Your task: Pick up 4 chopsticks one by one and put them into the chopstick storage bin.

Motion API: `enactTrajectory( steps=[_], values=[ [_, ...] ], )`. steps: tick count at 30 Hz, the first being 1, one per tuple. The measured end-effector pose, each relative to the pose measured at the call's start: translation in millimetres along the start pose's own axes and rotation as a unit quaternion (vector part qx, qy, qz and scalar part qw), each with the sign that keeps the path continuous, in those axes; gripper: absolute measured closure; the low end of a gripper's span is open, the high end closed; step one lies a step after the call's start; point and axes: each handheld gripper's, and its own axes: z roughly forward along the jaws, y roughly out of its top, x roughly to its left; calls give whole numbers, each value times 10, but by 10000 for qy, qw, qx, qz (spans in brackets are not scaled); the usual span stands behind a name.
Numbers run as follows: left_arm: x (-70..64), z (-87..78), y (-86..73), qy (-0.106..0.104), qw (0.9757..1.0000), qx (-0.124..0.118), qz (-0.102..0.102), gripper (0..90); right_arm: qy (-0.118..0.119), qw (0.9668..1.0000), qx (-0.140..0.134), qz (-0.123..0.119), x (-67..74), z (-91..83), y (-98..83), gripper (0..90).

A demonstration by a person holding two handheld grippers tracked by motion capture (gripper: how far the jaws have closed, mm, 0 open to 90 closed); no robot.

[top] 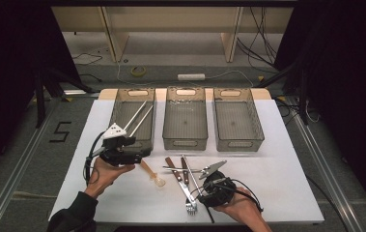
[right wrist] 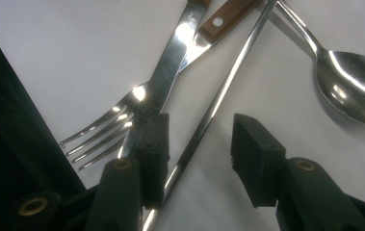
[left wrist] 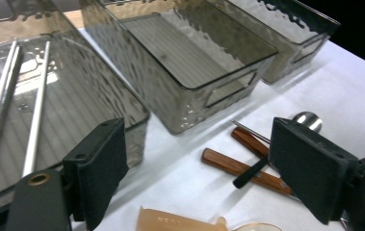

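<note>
My left gripper (top: 143, 152) hovers open at the front of the left bin (top: 120, 115), which holds two metal chopsticks (top: 139, 117). In the left gripper view its jaws (left wrist: 197, 159) stand wide with nothing between them. An amber plastic spoon (top: 151, 173) lies just right of it. My right gripper (top: 201, 189) is low over a heap of cutlery (top: 183, 174). In the right gripper view a metal chopstick (right wrist: 218, 96) runs between its jaws (right wrist: 199, 139), close by the left pad; the pads do not press on it. A fork (right wrist: 103, 130) lies under the left jaw and a metal spoon (right wrist: 353, 86) at the right.
Three grey see-through bins stand in a row at the back of the white table (top: 277, 164); the middle bin (top: 185, 137) and the right bin (top: 238, 140) hold nothing. Wooden-handled cutlery (left wrist: 233, 166) lies before the middle bin. Cables trail on the floor beyond.
</note>
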Motion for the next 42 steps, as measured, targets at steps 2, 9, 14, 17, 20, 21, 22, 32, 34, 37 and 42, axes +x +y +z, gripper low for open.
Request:
enactTrajectory(
  steps=[2, 9, 14, 17, 20, 21, 22, 32, 34, 37, 42],
  values=[
    [-28, -7, -31, -35, 10000, -15, 27, 202, -21, 10000, 72, -4, 13, 16, 8, 604],
    [-178, -23, -190, -130, 9999, -45, 52, 202, -72, 9996, 256, -90, 28, 58, 34, 655],
    [-276, -68, -236, -149, 9996, -124, 210, 202, -136, 9993, 336, -108, 34, 87, 50, 687],
    [-316, -80, -263, -137, 9994, -131, 288, 202, -179, 9989, 397, -188, 33, 111, 59, 699],
    [-335, -78, -281, -178, 9993, -111, 296, 202, -165, 9987, 446, -194, 35, 124, 73, 703],
    [-340, -74, -287, -186, 9993, -95, 295, 202, -169, 9986, 453, -197, 34, 129, 78, 708],
    [-345, -68, -289, -192, 9993, -82, 321, 202, -165, 9986, 459, -219, 29, 132, 83, 716],
    [-384, -47, -297, -219, 9990, -66, 393, 202, -134, 9981, 550, -224, -42, 136, 113, 823],
    [-386, -48, -296, -227, 9989, -69, 400, 202, -87, 9982, 564, -204, -58, 136, 118, 832],
    [-393, -43, -296, -224, 9988, -68, 426, 202, -82, 9981, 573, -189, -68, 137, 126, 850],
    [-399, -40, -295, -227, 9986, -62, 464, 202, -75, 9980, 563, -263, -68, 130, 136, 857]
  ],
)
